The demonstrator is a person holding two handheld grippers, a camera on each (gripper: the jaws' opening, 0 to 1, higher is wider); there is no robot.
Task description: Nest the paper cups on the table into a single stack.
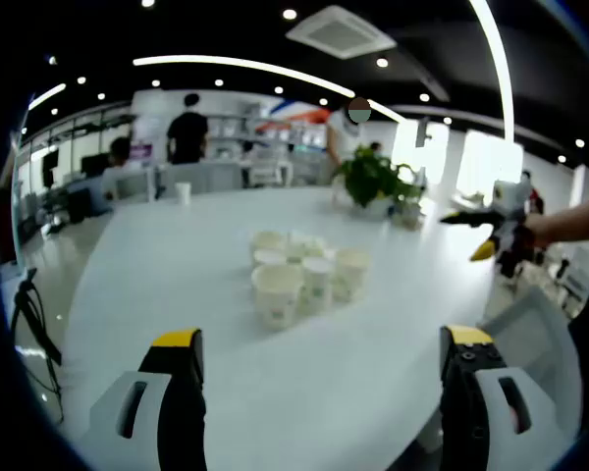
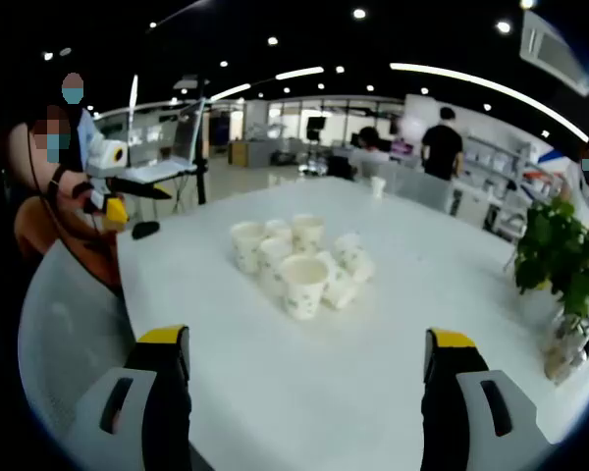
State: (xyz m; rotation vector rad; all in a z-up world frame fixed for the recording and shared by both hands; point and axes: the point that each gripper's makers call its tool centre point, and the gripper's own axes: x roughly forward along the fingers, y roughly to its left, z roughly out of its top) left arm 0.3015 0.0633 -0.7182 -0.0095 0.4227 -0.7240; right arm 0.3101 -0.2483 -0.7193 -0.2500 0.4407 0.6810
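**Paper cups bunched mid-bench, both grippers hanging back**

The room was a big open office with a dark ceiling, long curved light strips and spotlights, desks and shelves at the far end, and a few people standing around back there. Most of each view was the white bench (image 1: pixel 177 294), glossy and curved at its edge. A potted plant (image 1: pixel 373 179) sat toward the far side, and one lone cup (image 1: pixel 183 191) stood way off by itself.

The paper cups (image 1: pixel 299 273) were in a loose cluster around the middle of the bench, mostly upright, touching or nearly so. In the right gripper view at least one at the edge of the bunch looked tipped over, but it was too blurry to count them or read the print.

The left hand-held gripper (image 1: pixel 324 358) was spread wide with nothing in it, well short of the cups. Same for the right hand-held gripper (image 2: pixel 306 353): released, nothing between the jaws.
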